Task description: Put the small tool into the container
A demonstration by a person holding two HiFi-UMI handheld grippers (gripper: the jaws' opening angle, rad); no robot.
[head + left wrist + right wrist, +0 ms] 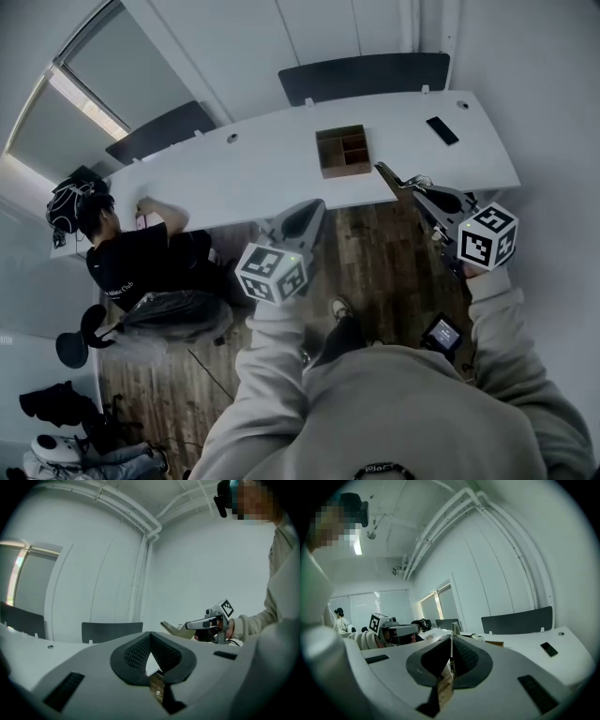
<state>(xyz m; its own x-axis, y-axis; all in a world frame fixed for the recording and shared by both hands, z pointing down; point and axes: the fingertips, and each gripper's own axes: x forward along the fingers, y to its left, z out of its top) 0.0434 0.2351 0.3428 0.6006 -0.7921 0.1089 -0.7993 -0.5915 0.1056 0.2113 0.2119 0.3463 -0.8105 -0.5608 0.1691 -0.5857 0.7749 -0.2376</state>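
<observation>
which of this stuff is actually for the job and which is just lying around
For the job: wooden compartment box; left gripper; right gripper. I can't make out the small tool itself.
Lying about: black phone; seated person.

Smooth matt white table (281,159), looks like laminate. At the table's middle, brown wooden container (343,150), matt, grain too small to tell. Toward the table's right end, flat black phone (442,130), glossy. Along the table's far edge, dark matt panels (364,77), cloth-like. Below the table's near edge, dark wood plank floor (375,262) with slight sheen. Nearer than the table, left gripper (317,208) and right gripper (384,172) in smooth matt grey plastic, black pads (136,654) rough with mesh texture. Pale soft cloth sleeves (506,328).
</observation>
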